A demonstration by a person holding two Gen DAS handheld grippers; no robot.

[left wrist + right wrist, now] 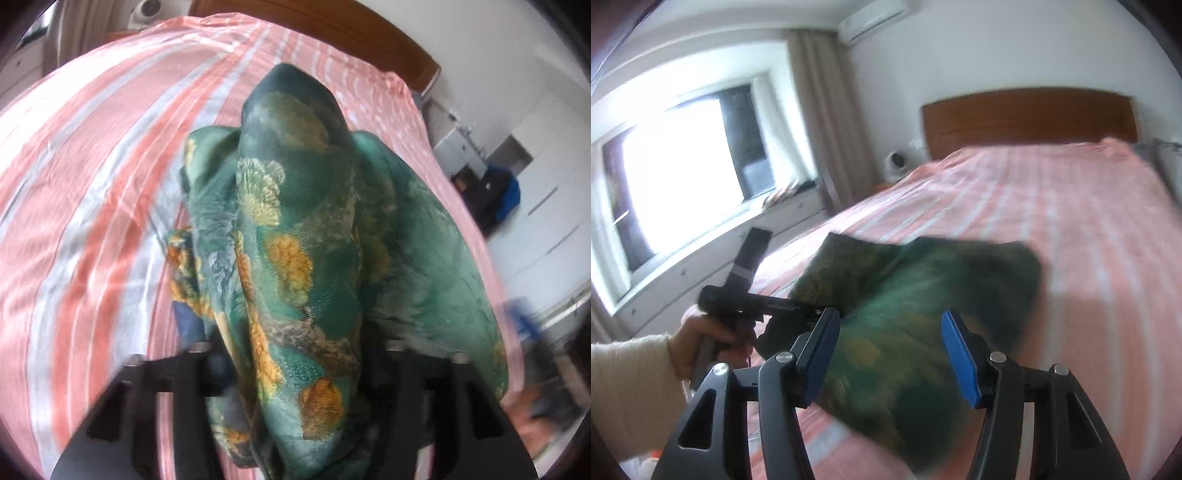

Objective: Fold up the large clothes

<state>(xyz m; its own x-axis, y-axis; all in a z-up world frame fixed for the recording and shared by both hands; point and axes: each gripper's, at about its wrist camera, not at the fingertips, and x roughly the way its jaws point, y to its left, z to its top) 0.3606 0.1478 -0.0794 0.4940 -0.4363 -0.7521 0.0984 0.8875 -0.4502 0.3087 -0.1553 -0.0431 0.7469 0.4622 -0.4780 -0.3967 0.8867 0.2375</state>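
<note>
The green floral garment (295, 229) lies bunched on the bed (92, 177), over its pink striped sheet. From the left: the left gripper (291, 354) has a thick fold of the cloth running between its jaws, though the pads are hidden, so I cannot tell if it pinches. The right gripper (890, 350) stands half-wide with nothing pressed between its blue pads (956, 354) (the garment lies just beyond). To fold well, I judge both should take separate corners and spread the cloth flat first.
</note>
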